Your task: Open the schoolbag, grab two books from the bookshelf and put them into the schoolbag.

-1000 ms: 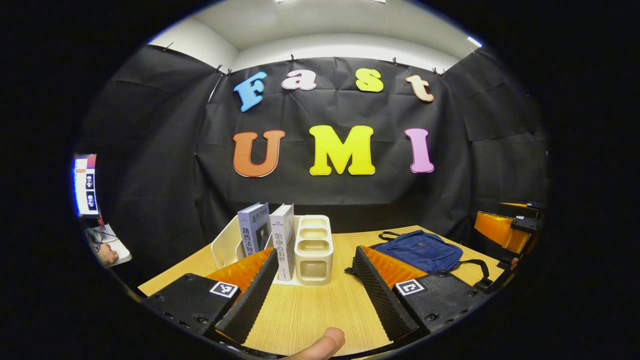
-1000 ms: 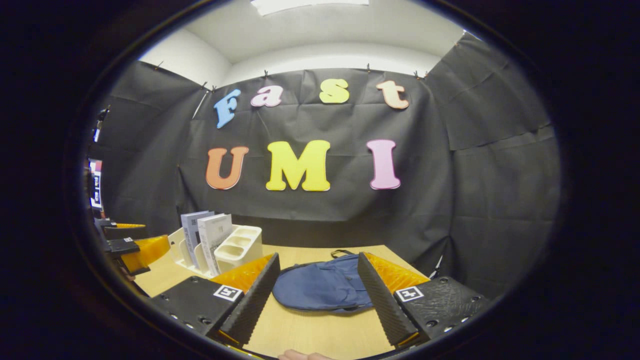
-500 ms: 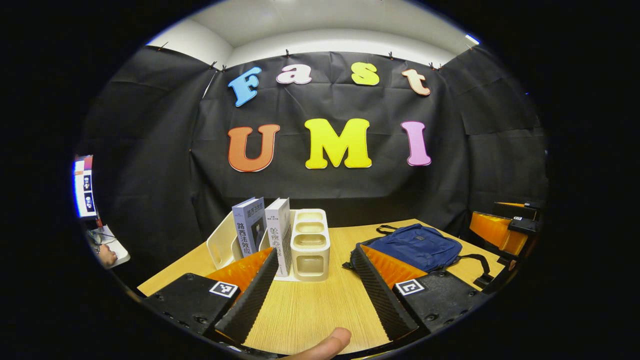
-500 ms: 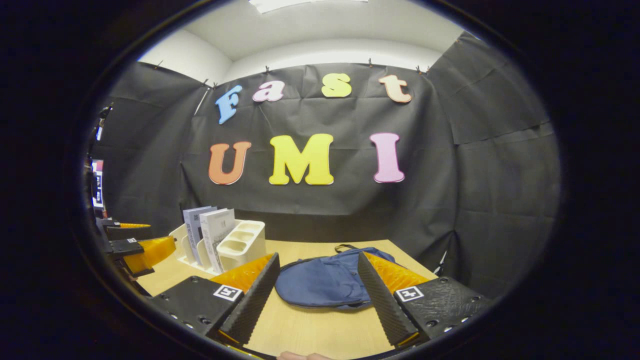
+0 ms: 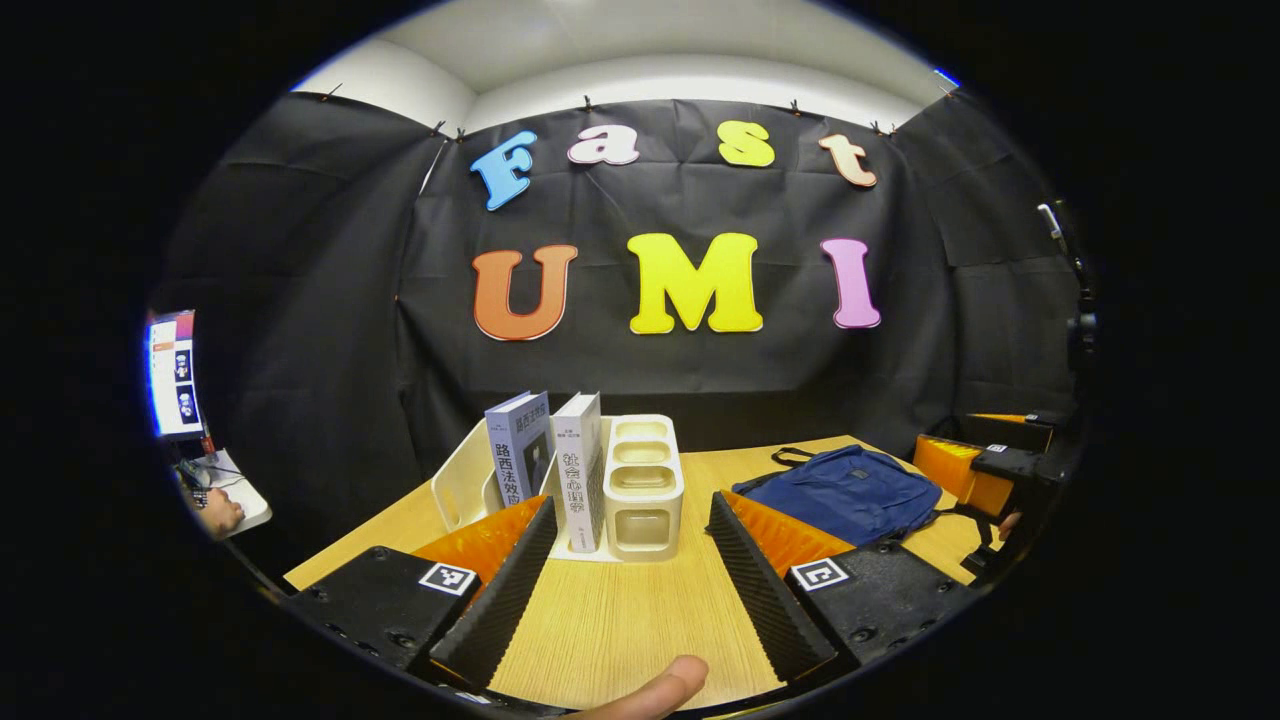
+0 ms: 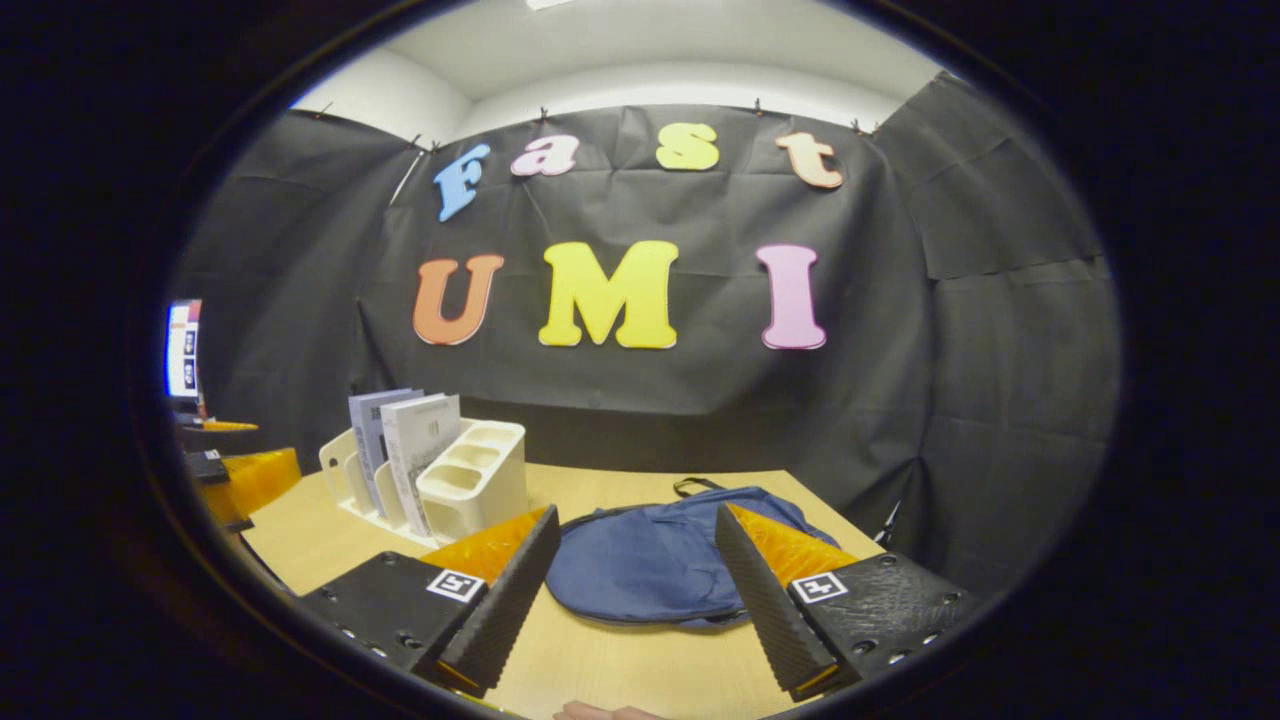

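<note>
A navy schoolbag [image 5: 850, 492] [image 6: 650, 558] lies flat and closed on the wooden table [image 5: 620, 620], to the right. A cream bookshelf [image 5: 640, 485] [image 6: 465, 480] stands to the left with two upright books in it: a blue-grey one [image 5: 520, 448] [image 6: 368, 435] and a white one [image 5: 578, 468] [image 6: 425, 450]. My left gripper [image 5: 632, 515] hovers open just in front of the bookshelf, nothing between its fingers. My right gripper [image 6: 632, 525] hangs open before the schoolbag, and it also appears at the right edge of the left gripper view [image 5: 985, 465].
The left gripper [image 6: 240, 478] appears at the left edge of the right gripper view. A monitor [image 5: 170, 372] and a person's hand [image 5: 215, 512] sit beyond the table's left side. Black cloth walls close the booth behind. A thumb tip [image 5: 655, 690] pokes in at the bottom.
Both grippers have edged forward a little toward the table's things; the bookshelf and schoolbag look slightly larger. Both stay open. Nothing on the table has moved.
</note>
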`<move>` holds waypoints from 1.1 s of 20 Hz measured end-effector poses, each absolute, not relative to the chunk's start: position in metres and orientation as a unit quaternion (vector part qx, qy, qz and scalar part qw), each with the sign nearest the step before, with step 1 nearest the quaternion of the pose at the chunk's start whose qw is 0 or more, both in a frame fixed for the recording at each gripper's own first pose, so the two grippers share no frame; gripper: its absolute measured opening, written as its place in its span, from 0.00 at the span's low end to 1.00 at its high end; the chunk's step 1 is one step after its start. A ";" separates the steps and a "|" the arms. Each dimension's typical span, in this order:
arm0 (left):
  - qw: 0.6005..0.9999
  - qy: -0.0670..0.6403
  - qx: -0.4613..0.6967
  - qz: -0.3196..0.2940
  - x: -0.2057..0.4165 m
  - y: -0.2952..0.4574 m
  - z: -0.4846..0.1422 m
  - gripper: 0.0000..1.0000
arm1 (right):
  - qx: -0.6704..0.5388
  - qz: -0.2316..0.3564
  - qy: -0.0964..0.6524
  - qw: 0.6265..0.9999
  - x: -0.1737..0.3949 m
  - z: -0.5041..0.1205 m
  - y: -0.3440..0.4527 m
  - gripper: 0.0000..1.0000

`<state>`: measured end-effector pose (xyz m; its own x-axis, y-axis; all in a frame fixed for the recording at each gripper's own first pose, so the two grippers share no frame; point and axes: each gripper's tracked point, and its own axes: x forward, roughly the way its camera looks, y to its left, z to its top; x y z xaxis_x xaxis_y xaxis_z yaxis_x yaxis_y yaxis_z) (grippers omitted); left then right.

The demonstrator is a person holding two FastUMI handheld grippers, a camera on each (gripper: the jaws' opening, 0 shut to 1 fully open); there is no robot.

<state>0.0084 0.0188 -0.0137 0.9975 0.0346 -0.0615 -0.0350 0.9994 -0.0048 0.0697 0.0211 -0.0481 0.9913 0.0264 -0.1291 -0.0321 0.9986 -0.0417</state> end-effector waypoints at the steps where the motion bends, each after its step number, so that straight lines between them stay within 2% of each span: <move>1: 0.999 0.030 -0.004 0.020 0.009 0.021 -0.014 0.98 | -0.034 0.016 0.071 0.997 0.078 -0.055 0.025 0.95; 2: 0.999 0.032 -0.006 0.022 0.010 0.023 -0.014 0.98 | -0.050 0.017 0.080 0.995 0.086 -0.063 0.028 0.98; 3: 0.999 0.033 -0.007 0.024 0.011 0.027 -0.015 0.98 | -0.069 0.018 0.091 0.993 0.097 -0.072 0.031 0.95; 8: 0.999 0.037 -0.014 0.037 0.013 0.039 -0.017 0.98 | -0.155 0.021 0.159 0.975 0.128 -0.135 0.043 0.95; 10: 0.998 0.041 -0.016 0.036 0.015 0.040 -0.018 0.98 | -0.172 0.031 0.187 0.967 0.133 -0.159 0.052 0.99; 12: 0.998 0.045 -0.020 0.038 0.016 0.043 -0.020 0.98 | -0.194 0.042 0.215 0.956 0.137 -0.182 0.061 0.95; 13: 0.998 0.047 -0.021 0.038 0.017 0.044 -0.020 0.98 | -0.208 0.051 0.225 0.951 0.139 -0.192 0.070 0.99; 15: 0.998 0.048 -0.022 0.039 0.016 0.045 -0.020 0.98 | -0.253 0.063 0.238 0.936 0.142 -0.209 0.085 0.95; 18: 0.998 0.051 -0.022 0.043 0.016 0.047 -0.021 0.98 | -0.342 0.061 0.239 0.907 0.148 -0.221 0.092 0.98; 20: 0.998 0.052 -0.020 0.040 0.016 0.046 -0.022 0.98 | -0.362 0.070 0.247 0.896 0.150 -0.233 0.100 0.99; 22: 0.998 0.051 -0.019 0.041 0.016 0.049 -0.021 0.98 | -0.377 0.066 0.252 0.889 0.158 -0.242 0.102 0.95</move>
